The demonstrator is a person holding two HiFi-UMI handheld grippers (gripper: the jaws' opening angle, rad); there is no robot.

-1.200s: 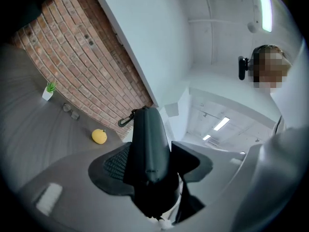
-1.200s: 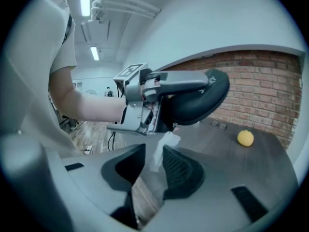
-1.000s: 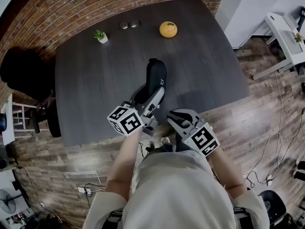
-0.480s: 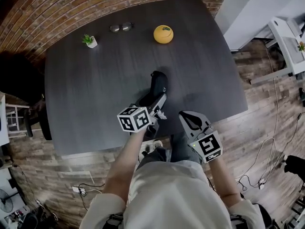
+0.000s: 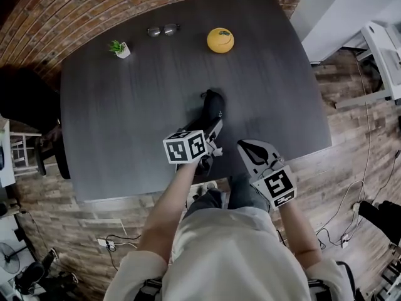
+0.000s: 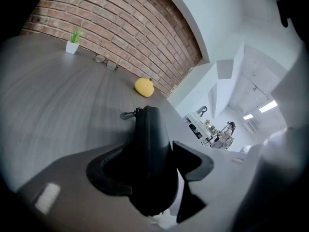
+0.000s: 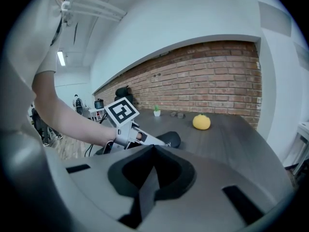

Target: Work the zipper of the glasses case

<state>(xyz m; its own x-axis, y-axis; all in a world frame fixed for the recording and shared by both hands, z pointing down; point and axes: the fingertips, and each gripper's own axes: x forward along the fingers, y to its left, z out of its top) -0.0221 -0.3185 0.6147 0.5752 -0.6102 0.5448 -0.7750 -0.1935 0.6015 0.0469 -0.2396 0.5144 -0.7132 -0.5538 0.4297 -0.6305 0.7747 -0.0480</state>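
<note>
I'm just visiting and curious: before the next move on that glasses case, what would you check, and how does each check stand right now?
1. Glasses case held: ok, the left gripper clamps its near end.
2. Case supported: ok, it seems to rest on the table.
3. Right gripper free: ok, jaws shut, empty, apart from the case.
4. Zipper pull found: cannot tell; a metal clip shows at the far end.
5. Clutter: ok, yellow fruit, glasses and plant sit far off.
</note>
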